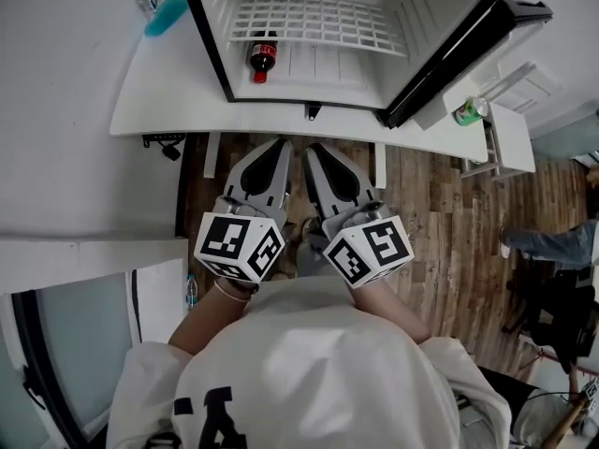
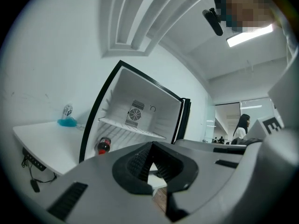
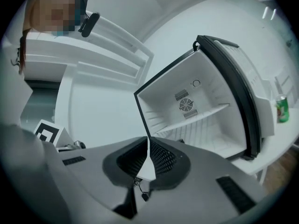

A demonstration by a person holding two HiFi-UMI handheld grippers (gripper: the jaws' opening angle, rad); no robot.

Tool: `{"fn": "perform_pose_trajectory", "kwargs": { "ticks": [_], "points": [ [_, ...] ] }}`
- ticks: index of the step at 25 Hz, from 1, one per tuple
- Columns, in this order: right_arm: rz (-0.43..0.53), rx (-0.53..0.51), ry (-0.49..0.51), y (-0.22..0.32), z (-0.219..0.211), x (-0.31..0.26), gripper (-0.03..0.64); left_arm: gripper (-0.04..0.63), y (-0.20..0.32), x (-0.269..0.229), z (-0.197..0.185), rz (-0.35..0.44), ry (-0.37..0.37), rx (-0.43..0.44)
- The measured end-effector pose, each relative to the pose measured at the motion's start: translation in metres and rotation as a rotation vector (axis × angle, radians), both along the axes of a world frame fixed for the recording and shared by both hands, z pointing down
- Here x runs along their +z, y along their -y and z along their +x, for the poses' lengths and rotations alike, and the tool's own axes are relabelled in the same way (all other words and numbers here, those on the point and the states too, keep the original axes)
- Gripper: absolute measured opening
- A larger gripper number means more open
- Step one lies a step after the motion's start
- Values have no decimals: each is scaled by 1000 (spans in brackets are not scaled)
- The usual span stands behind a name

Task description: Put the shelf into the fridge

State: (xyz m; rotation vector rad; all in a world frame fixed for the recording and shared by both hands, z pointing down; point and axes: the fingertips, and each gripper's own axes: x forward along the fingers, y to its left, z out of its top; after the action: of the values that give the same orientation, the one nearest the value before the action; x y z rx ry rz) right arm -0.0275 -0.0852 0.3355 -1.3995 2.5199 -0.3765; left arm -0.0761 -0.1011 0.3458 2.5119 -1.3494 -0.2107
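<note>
1. shelf [image 1: 318,21]: white wire grid lying level across the fridge [image 1: 208,40] interior. Its ends meet the side walls, apparently on the rails. Judged seated, so the task looks complete.
2. left gripper [image 1: 284,142]: clenched, nothing between the pads.
3. right gripper [image 1: 312,147]: likewise clenched and empty. Both grippers sit side by side, aimed at 12 o'clock toward the fridge and short of the table [image 1: 159,101] edge. Judged held clear because nothing remains to carry.
4. door [image 1: 449,54]: swung wide at 1 o'clock, so the opening is unblocked.
5. cola bottle [image 1: 263,59]: below the shelf at its 7 o'clock, near the front lip and not fouling it.
6. blue item [image 1: 167,12] at 11 o'clock and green can [image 1: 471,110] at 2 o'clock: both on the white tops, clear of the opening.
</note>
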Motion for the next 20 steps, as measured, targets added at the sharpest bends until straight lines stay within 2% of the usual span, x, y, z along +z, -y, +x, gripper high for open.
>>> {"fn": "perform_pose_trajectory", "kwargs": {
  "ticks": [11,20],
  "points": [
    [-16,56,13,-92,-25,4,37,5,-88,5,-23,-4,7,61],
    [-3,87,10,-118,-27,-3,37,5,-115,3,-21,4,-2,103]
  ]
}}
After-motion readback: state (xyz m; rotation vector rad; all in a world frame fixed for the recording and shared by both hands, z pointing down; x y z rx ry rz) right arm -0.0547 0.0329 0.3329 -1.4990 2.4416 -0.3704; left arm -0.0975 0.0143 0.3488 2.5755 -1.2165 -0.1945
